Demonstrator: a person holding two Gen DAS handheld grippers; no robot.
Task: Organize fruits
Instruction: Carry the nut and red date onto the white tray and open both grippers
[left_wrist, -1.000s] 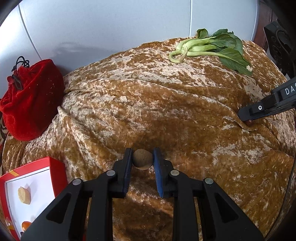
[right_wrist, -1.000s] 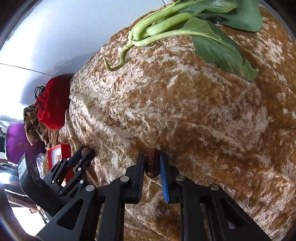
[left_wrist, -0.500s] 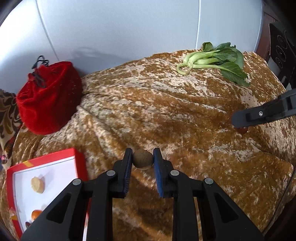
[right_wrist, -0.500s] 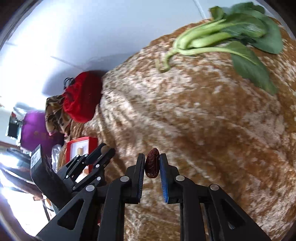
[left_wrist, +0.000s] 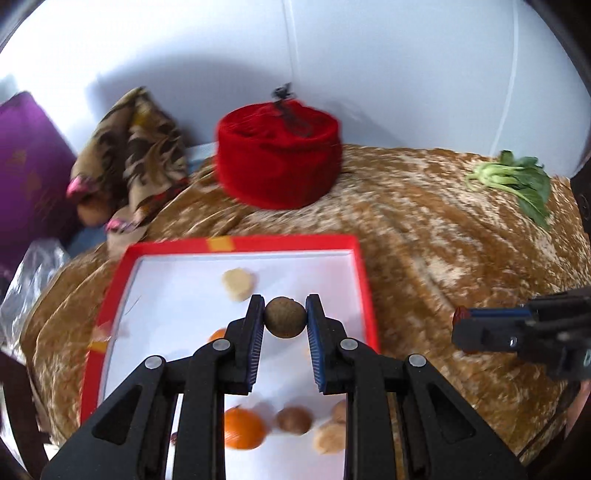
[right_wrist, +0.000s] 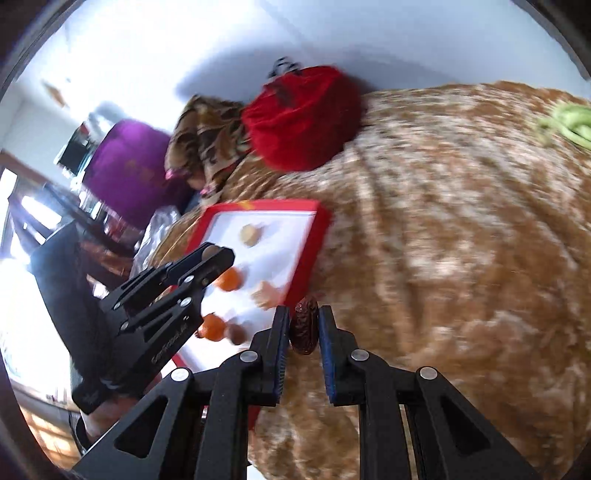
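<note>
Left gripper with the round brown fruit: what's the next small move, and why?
Probably lower it a little and release. The left gripper is shut on the round brown fruit, which hangs over the white floor of the red tray, where other fruits already lie. The right gripper, shut on a dark red date, sits beside the tray's edge and should follow.

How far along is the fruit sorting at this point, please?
Done: several fruits already lie in the red tray. In hand: the left tool holds a round brown fruit over the tray; the right tool holds a dark red date beside it. Left: setting both down.
</note>
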